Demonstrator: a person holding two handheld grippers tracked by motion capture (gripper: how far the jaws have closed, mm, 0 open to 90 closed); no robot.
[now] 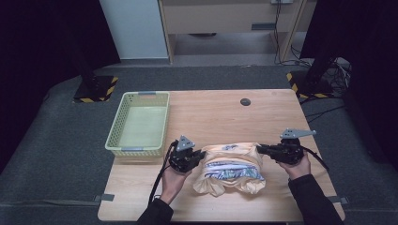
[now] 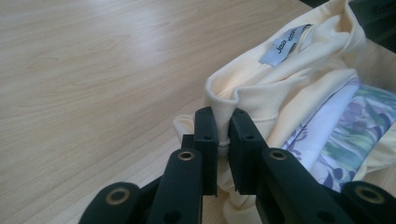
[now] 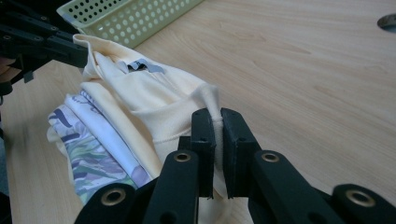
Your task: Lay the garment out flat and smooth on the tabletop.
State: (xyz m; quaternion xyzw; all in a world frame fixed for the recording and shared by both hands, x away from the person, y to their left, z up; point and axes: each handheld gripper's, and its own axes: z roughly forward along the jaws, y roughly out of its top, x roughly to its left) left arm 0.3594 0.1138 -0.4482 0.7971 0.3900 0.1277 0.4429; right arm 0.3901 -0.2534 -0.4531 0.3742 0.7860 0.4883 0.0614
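Observation:
A pale yellow shirt (image 1: 232, 166) with a printed panel and a grey neck label lies crumpled at the front middle of the wooden table (image 1: 220, 112). My left gripper (image 1: 201, 154) is shut on the shirt's left edge, and the yellow fabric (image 2: 243, 100) is pinched between its black jaws (image 2: 223, 140). My right gripper (image 1: 260, 150) is shut on the shirt's right edge, with a fold of the shirt (image 3: 154, 100) held between its jaws (image 3: 218, 135). The cloth stretches between the two grippers, partly raised off the table.
A light green perforated basket (image 1: 139, 123) stands at the table's left side, also seen as a basket (image 3: 126, 16) behind the shirt. A small dark round cap (image 1: 245, 101) sits near the far edge. Black stands and cables crowd the floor beyond.

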